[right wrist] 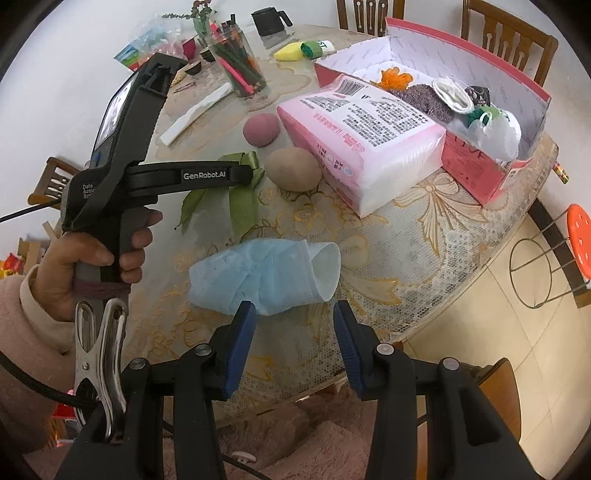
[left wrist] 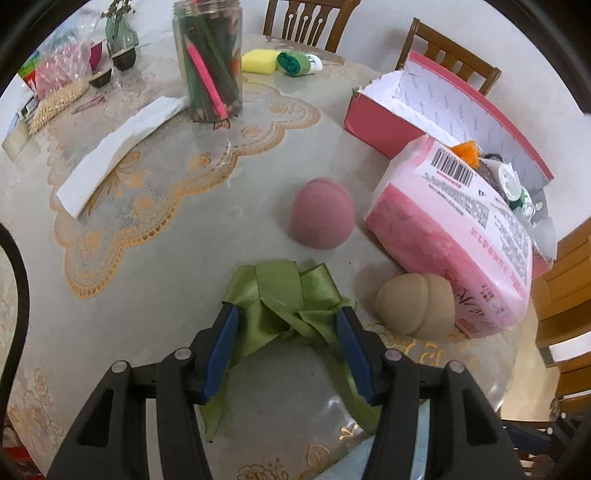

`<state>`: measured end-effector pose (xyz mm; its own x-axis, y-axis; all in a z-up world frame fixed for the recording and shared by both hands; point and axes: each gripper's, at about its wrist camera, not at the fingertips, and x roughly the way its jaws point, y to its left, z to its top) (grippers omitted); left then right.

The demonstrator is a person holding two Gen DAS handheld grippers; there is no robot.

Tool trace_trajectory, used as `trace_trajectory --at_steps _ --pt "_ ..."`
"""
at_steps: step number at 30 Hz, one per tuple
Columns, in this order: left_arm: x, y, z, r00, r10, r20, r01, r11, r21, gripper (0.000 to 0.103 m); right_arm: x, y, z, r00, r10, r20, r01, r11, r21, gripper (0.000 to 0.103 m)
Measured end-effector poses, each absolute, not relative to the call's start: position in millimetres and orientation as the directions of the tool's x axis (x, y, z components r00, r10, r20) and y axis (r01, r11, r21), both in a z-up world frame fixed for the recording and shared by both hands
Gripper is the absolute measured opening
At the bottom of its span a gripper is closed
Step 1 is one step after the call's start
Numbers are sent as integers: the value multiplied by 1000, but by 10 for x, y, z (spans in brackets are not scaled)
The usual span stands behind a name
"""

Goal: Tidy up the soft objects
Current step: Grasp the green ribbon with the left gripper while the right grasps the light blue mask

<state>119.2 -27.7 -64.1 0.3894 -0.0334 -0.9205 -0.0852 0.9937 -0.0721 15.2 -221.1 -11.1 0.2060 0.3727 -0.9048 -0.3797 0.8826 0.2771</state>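
The left gripper (left wrist: 286, 321) is hanging over a green satin ribbon bow (left wrist: 280, 295), its blue ribbed pads (left wrist: 221, 350) standing apart on either side of the glossy folded loops; whether the pads are pressing on the fabric I cannot tell. Just beyond it a dusty-pink sponge puff (left wrist: 321, 214), rounded and matte, is sitting on the table, and to the right a tan puff (left wrist: 415, 304) with a cleft down its middle is nestling against a shiny pink tissue pack (left wrist: 450, 236) printed with a barcode. Behind the pack, an open pink cardboard box (left wrist: 391, 122) is holding a jumble of small things.

On the right wrist view, the right gripper (right wrist: 295, 321) is poised with jaws partly open and empty, its left pad at the near edge of a crumpled pale-blue face mask (right wrist: 266, 273), thin and papery. A hand (right wrist: 92, 258) in a pink sleeve is gripping the other tool's handle.

The table (left wrist: 155, 258) is wearing a cream lace cloth with gold flowers under clear plastic. Far off, a jar of coloured pencils (left wrist: 208, 59) is standing, with wooden chairs (left wrist: 306, 22) and a pale wall behind.
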Motion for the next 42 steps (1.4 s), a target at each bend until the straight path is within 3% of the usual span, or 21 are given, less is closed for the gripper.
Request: trace_trajectory --at_steps 5,8,10,13,22,29,32,34,42 --pt "1188 -342 -653 413 -2 -911 -76 996 -37 58 159 -2144 -145 194 370 -908 -395 877 273 45" --pt "1172 -360 -648 432 -3 -902 -66 997 -35 44 165 -2123 -168 188 369 -910 -403 874 271 45" --pt "1157 -372 -640 437 -23 -899 -55 997 -52 28 173 -2119 -185 184 369 -911 -407 872 271 45" --pt "1136 -365 -633 437 -38 -899 -58 996 -71 19 205 -2107 -220 180 365 -914 -405 874 269 45" --pt "960 -232 -524 443 -100 -891 -89 984 -155 11 287 -2023 -259 180 369 -912 -423 866 267 45" --pt "897 -166 -497 437 -128 -890 -102 976 -190 13 334 -1915 -254 184 380 -906 -437 858 271 45" --pt "917 -160 -549 415 -136 -899 -122 971 -203 25 331 -1884 -258 188 374 -908 -445 857 260 45" --pt "921 -160 -581 408 -149 -901 -138 965 -222 39 323 -1874 -266 186 377 -907 -451 853 262 46" --pt "947 -235 -590 420 -151 -895 -139 964 -228 49 350 -1857 -350 186 371 -910 -442 858 260 46"
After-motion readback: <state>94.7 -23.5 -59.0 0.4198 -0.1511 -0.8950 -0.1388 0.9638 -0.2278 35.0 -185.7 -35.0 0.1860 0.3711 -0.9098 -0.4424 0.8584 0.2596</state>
